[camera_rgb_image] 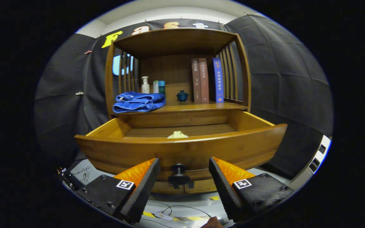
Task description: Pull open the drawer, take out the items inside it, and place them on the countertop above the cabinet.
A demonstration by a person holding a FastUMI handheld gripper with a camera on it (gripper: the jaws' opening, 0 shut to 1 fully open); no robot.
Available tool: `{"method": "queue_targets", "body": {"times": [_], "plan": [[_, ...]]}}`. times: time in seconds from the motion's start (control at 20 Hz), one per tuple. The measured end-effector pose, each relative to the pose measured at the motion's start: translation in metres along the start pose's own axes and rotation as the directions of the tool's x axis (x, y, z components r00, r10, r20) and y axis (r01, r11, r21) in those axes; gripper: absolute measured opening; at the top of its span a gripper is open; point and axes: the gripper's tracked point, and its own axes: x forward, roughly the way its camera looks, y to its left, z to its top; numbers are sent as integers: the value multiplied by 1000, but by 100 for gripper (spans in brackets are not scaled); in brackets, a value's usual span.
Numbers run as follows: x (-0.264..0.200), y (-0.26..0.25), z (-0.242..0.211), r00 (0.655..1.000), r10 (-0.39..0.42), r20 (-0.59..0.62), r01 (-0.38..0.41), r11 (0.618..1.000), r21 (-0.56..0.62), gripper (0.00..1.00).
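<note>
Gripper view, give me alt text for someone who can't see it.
A wooden drawer stands pulled open, its knob between the open gripper fingers, untouched. A pale item lies inside it. On the countertop above sit a blue towel, bottles, a small bowl and three books.

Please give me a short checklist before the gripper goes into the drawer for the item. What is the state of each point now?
1. Drawer pulled open: ok.
2. Gripper open, fingers apart: ok.
3. Gripper free of the knob: ok, the knob sits between the fingers, untouched.
4. Item in the drawer: ok, a pale thing shows just behind the drawer front; its shape cannot tell.
5. Other items in the drawer: cannot tell, the front hides the near floor.
6. Room on the countertop: ok, bare wood in front of the books, right of the towel.
</note>
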Motion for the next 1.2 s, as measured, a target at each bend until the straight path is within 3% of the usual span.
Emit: {"method": "queue_targets", "body": {"times": [0.3,0.4,0.6,0.9,1.2], "plan": [[8,22,76,989,131,-72,-128,991,37,99],[29,24,88,980,127,-152,-124,992,29,99],[89,26,84,947,95,-307,-142,981,-135,99],[151,44,30,813,63,-579,-161,980,-120,99],[185,39,-17,719,-18,-694,-116,982,-146,98]]}}
